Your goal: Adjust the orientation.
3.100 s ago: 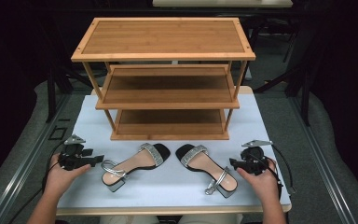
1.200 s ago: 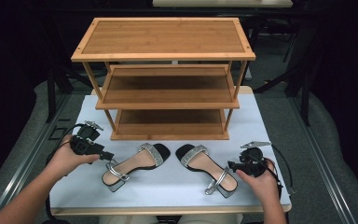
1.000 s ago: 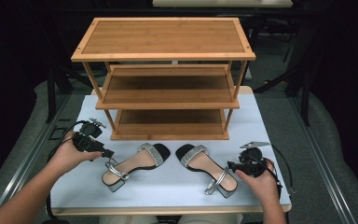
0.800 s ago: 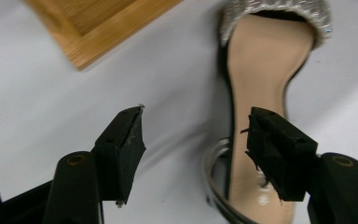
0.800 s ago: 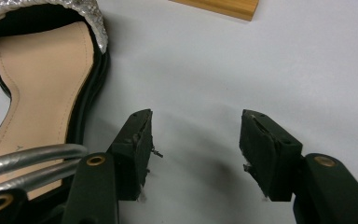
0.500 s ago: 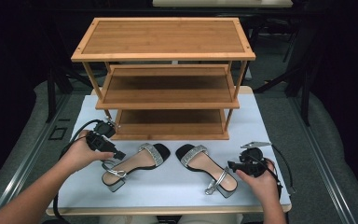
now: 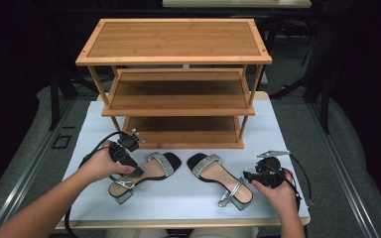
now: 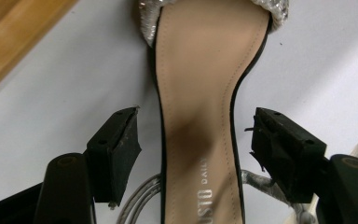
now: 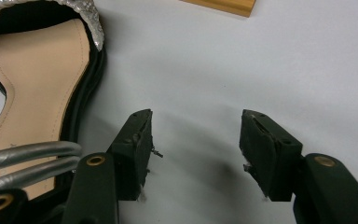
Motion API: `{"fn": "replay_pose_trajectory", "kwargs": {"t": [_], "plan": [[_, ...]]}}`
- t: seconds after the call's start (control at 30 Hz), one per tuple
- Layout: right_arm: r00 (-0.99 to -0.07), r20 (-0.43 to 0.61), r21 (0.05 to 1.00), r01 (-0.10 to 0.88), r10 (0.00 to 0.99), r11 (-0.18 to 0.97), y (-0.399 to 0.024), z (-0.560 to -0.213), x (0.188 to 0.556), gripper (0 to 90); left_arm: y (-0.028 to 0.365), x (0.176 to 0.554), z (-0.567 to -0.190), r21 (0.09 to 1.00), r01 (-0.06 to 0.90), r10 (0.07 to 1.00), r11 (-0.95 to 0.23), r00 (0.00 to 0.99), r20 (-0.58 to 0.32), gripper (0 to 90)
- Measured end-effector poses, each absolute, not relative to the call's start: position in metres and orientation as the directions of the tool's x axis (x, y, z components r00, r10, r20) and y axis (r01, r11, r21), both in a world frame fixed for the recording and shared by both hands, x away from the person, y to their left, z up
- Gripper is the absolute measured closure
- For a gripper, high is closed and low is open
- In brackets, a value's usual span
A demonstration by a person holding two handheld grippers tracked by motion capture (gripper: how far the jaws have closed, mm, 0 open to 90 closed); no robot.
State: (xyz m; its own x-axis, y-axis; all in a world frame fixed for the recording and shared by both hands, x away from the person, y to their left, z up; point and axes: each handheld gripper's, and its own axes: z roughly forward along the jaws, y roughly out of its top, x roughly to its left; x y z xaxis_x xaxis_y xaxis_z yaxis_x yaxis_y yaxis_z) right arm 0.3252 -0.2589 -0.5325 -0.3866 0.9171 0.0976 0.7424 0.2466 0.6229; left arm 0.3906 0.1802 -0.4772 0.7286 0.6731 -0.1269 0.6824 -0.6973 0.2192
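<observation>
Silver lettering is printed on the beige insole of the left black sandal with a glittering silver toe strap (image 8: 200, 116); in the left gripper view it reads "OUSTO DAILY" as far as it can be made out, and its beginning runs out of view at the bottom edge. That sandal lies on the white-topped desk (image 7: 178, 198) in front of the three-tier bamboo shoe rack (image 7: 176, 74), beside its pair, the right black sandal with a silver toe strap and silver ankle strap (image 7: 222, 179).

The left gripper (image 8: 196, 154) has its jaws spread wide on either side of the left sandal's narrow waist, and neither pad touches it; they have just been opening. Three seconds ago this gripper sat at the desk's left edge, well apart from the sandal, and it has since travelled to the shoe's heel end.

The right gripper (image 9: 193, 149) keeps its place just beside the right sandal's heel, jaws open over bare desk, gripping nothing. Both sandals lie where they lay before.
</observation>
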Motion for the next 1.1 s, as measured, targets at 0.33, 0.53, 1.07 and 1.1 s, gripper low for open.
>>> {"fn": "replay_pose_trajectory", "kwargs": {"t": [0.33,0.53,1.07,1.1], "plan": [[-0.387,0.099,0.618,0.746,0.917,0.248,-0.258,-0.534,0.326,43.9,0.170,0.393,-0.488,0.160,0.666,0.654,-0.729,0.746,-0.127,31.0],[-0.388,0.099,0.618,0.746,0.916,0.248,-0.258,-0.534,0.326,43.9,0.166,0.394,-0.493,0.130,0.660,0.649,-0.740,0.751,-0.122,30.2],[-0.382,0.105,0.612,0.753,0.918,0.243,-0.259,-0.536,0.326,43.9,0.165,0.395,-0.503,0.087,0.661,0.650,-0.745,0.749,-0.127,33.3],[-0.386,0.107,0.612,0.752,0.916,0.245,-0.259,-0.536,0.326,43.9,0.165,0.395,-0.503,0.086,0.660,0.648,-0.747,0.750,-0.130,33.6]]}}
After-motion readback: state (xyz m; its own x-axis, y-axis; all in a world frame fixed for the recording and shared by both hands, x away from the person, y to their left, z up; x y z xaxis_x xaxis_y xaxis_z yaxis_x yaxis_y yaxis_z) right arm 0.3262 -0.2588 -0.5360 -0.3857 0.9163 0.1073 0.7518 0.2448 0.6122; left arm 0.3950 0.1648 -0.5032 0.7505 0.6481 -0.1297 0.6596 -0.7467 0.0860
